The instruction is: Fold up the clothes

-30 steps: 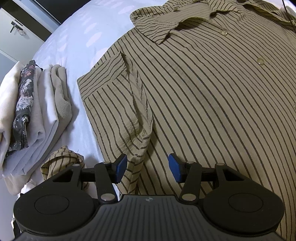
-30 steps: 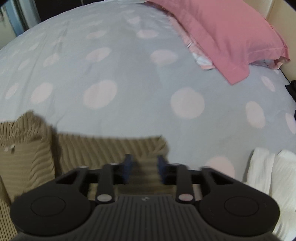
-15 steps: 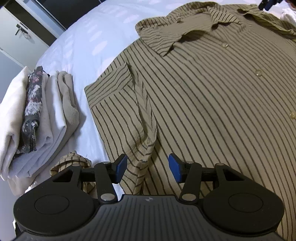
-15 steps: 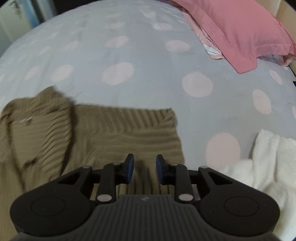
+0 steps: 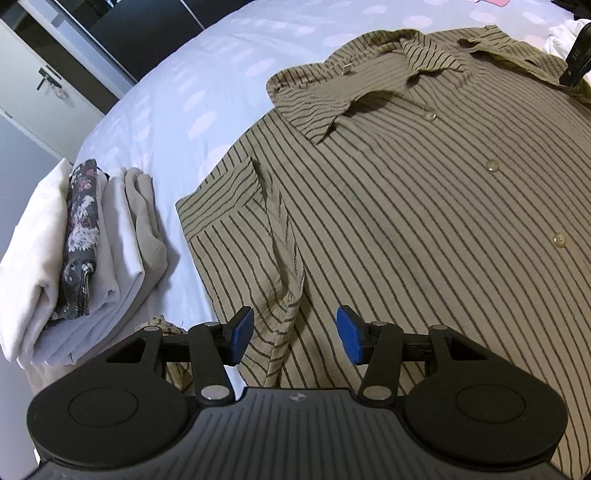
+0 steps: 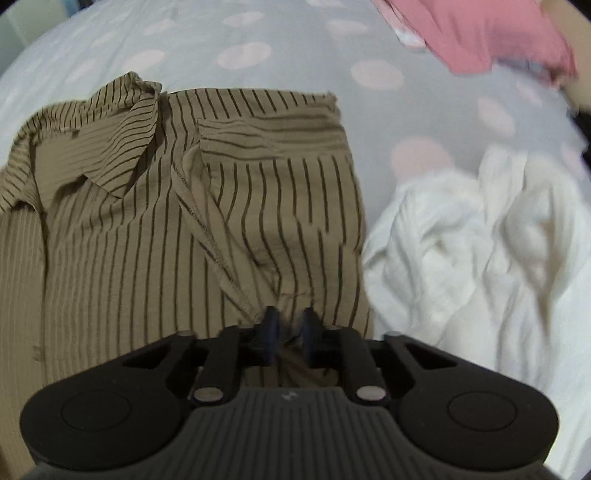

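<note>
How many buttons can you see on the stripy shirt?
3 on the striped shirt, running down its front: one just below the collar, one lower, one lowest by the picture's right edge. More may lie out of view.

Premises: a bedroom in a home. The surface in use is a bed (image 5: 221,74) dressed in a pale sheet printed with large pink dots. A pink pillow (image 6: 480,33) lies at its far end. Clothing lies on the bed: a striped button shirt (image 5: 406,221) spread flat, a stack of folded garments (image 5: 85,251) near the edge, and a loose white garment (image 6: 461,240). Beyond the bed stands a white cupboard door (image 5: 37,96) with a dark handle.
</note>
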Demonstrator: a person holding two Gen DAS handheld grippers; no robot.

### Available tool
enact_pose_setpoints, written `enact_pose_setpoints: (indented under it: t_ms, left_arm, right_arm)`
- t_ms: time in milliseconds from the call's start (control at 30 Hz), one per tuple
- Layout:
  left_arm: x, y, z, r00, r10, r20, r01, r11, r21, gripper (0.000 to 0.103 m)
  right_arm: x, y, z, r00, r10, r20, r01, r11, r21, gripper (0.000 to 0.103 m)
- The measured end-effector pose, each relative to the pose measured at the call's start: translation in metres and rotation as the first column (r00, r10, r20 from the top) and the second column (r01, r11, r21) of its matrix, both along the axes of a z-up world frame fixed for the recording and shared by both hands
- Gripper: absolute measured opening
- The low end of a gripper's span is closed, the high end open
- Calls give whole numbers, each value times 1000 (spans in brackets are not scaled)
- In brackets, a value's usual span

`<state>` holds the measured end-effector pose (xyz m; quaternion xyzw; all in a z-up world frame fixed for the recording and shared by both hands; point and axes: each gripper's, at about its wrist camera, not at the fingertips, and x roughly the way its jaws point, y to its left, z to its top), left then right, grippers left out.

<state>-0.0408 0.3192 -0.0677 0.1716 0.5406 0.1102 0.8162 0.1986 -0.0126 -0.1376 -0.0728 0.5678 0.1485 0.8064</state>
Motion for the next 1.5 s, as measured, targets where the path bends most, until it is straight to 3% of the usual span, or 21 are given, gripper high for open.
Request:
enact_pose_setpoints:
  t_ms: [200,333,533,700,833,900,1100,1167,1233,1300,1333,1400,1500]
  left_arm:
    - [-2,-7,3,1000,-24,10,24,1000,14,48]
    - [-5,-10,2,1000,-30,7,30,999,27,48]
    - [-5,-9,1,1000,-15,1,15,999,37,48]
    - [-3,-6,-1,1000,-13,1,13,999,32,48]
    - [3,-6,-7,1000,-15,-16,15,999,35,48]
    - [6,-6,-11,1000,-17,-24,17,999,36,48]
    - [11,-10,-18,998,-33,-48,34,999,38,48]
    - [12,-11,-20,998,-35,-52,37,999,38,48]
    - [14,-10,-21,998,-34,-54,36,999,36,48]
    - [16,-9,-21,998,-32,-52,34,999,35,48]
    - [17,-9,-21,998,-31,-51,33,999,34,48]
    - [17,-9,-20,998,-33,-49,35,999,34,48]
    - [16,-11,-19,998,-35,-45,36,999,34,48]
  right_arm:
    - [-19,-17,28,996,-69,49,60,986,159,3]
    - [-28,-12,34,1000,-2,12,-1,973,230,5]
    - [-30,-9,30,998,28,-57,-10,958,286,25]
    - [-14,-24,55,997,-64,44,48,951,307,26]
    - [-2,-23,56,994,-69,81,42,954,297,27]
    - [3,-12,53,993,-42,109,10,961,278,39]
    - [11,28,39,972,118,204,-142,984,108,43]
    - [12,38,30,960,172,221,-180,984,15,41]
    - [13,42,22,954,206,216,-208,978,-12,38]
    - [13,39,19,955,211,206,-214,977,-8,8]
    - [14,38,20,957,205,207,-209,978,-4,3]
    - [14,34,25,959,182,215,-189,982,13,2]
    - [19,18,45,970,70,231,-104,985,135,2]
